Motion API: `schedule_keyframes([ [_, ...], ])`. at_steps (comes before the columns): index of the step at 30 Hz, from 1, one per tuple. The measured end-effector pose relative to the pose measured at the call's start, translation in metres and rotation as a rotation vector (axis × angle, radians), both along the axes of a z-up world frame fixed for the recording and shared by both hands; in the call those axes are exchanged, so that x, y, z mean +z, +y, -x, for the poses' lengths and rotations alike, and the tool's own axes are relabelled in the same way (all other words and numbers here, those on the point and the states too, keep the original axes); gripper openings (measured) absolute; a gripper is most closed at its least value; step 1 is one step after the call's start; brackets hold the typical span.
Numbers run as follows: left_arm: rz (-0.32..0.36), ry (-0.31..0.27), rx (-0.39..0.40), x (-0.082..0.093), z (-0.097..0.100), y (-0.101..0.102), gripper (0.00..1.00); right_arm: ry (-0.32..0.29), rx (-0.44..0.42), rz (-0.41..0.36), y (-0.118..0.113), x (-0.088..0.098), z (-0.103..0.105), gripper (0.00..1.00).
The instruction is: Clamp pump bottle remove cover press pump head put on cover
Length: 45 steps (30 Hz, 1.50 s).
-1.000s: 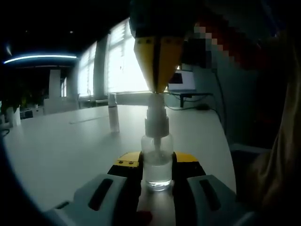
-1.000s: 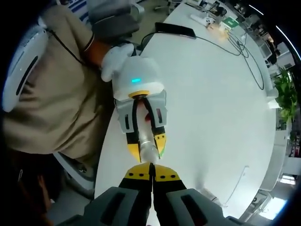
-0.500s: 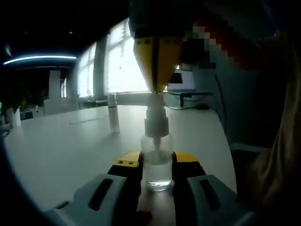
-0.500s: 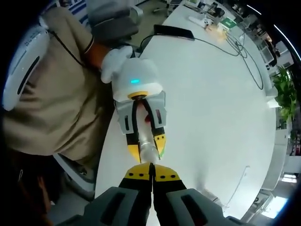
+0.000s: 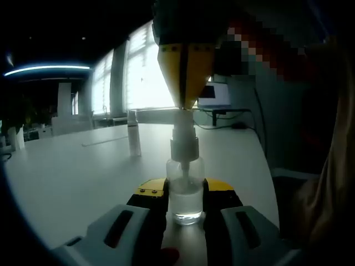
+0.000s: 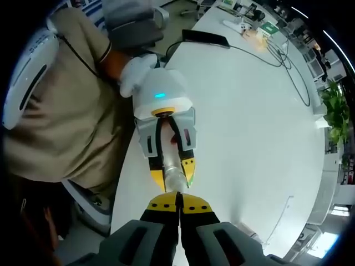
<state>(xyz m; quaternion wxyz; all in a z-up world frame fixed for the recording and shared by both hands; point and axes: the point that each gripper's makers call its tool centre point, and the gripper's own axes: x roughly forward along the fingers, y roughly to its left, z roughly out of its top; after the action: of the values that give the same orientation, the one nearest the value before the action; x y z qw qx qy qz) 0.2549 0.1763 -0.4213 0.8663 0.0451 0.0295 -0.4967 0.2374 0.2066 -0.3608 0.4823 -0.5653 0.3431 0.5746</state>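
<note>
A clear pump bottle (image 5: 186, 195) with a little liquid stands on the white table (image 5: 83, 172), and my left gripper (image 5: 186, 187) is shut on its body. My right gripper (image 5: 186, 104) comes down from above, jaws shut, its yellow tips resting on the white pump head (image 5: 184, 134). The clear cover (image 5: 133, 133) stands upright on the table behind and to the left. In the right gripper view, my right gripper (image 6: 178, 206) points down at the bottle (image 6: 175, 176), which the left gripper (image 6: 173, 169) holds from the far side. A gloved hand (image 6: 136, 69) carries the left gripper.
The person in a beige shirt (image 6: 66, 122) stands at the table's edge. Cables (image 6: 283, 61), a dark flat device (image 6: 205, 36) and small items lie on the table's far part. A plant (image 6: 335, 113) is beyond it. A monitor (image 5: 214, 95) stands by the bright windows.
</note>
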Motion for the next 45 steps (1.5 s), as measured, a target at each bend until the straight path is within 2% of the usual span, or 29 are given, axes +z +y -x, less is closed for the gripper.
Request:
schedule_keyframes([
  [45, -0.002, 0.002, 0.001, -0.0007, -0.0002, -0.0003, 0.15, 0.016, -0.016, -0.006, 0.0002, -0.0042, -0.0005, 0.0],
])
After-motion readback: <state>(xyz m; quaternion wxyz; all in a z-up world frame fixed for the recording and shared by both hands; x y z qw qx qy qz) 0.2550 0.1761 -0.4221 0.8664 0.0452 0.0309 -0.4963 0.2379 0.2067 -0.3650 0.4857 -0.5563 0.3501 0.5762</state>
